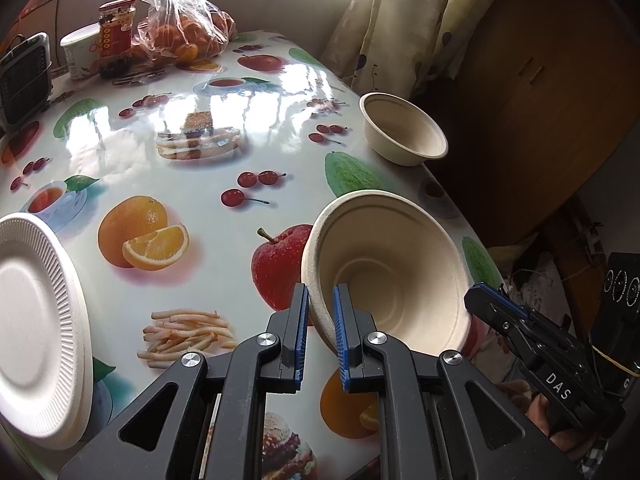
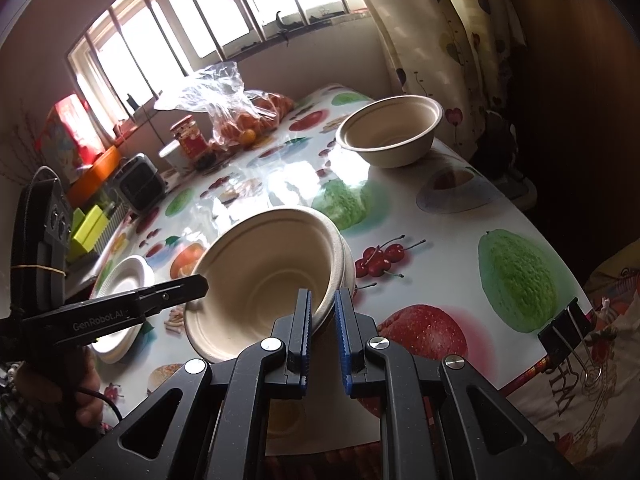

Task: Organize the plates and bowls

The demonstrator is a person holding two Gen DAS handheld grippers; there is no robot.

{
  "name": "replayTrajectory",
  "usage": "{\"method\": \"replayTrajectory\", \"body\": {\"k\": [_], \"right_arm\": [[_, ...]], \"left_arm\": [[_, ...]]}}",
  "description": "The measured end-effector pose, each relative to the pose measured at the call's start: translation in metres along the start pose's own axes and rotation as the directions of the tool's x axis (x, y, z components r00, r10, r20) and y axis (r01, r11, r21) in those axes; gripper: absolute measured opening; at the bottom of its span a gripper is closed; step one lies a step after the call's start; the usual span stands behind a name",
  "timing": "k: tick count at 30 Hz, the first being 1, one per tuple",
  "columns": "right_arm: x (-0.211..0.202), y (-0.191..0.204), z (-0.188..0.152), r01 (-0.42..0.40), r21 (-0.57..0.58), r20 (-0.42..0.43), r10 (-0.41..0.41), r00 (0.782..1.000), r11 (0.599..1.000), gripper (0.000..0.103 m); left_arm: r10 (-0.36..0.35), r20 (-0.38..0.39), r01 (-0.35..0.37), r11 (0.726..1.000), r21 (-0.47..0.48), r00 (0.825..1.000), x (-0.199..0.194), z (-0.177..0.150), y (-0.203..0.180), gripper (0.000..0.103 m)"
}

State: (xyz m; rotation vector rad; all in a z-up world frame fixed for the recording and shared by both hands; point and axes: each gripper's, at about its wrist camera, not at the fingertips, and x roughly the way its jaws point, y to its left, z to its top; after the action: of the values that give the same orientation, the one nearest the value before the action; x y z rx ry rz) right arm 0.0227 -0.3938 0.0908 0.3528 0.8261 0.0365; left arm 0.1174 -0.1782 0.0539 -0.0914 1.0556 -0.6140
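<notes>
A beige paper bowl [image 1: 384,264], seemingly a nested stack [image 2: 272,276], is tilted above the fruit-print table. My left gripper [image 1: 320,312] is shut on its left rim. My right gripper [image 2: 322,312] is shut on the opposite rim and shows at the right of the left wrist view [image 1: 492,300]. My left gripper shows at the left of the right wrist view [image 2: 176,292]. A second beige bowl [image 1: 404,130] stands upright near the table's right edge, also in the right wrist view [image 2: 390,136]. A stack of white ribbed paper plates [image 1: 36,320] lies at the left, also in the right wrist view [image 2: 124,280].
At the far end stand a red-labelled jar [image 1: 116,36], a white tub [image 1: 78,54], a plastic bag of oranges [image 1: 188,32] and a small dark heater [image 1: 24,80]. A curtain [image 1: 400,28] hangs right of the table. A binder clip [image 2: 564,328] grips the tablecloth edge.
</notes>
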Motion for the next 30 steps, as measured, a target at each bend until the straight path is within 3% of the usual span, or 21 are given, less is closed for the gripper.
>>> {"method": "replayTrajectory", "body": {"k": [30], "right_arm": [[0.0018,0.0004,-0.0006,0.002,0.000,-0.002,-0.002,1.000,1.000,0.013]], "left_arm": [[0.004,-0.009,-0.005,1.000,-0.011,1.000,0.0016,-0.0012,0.0022,0.013]]}}
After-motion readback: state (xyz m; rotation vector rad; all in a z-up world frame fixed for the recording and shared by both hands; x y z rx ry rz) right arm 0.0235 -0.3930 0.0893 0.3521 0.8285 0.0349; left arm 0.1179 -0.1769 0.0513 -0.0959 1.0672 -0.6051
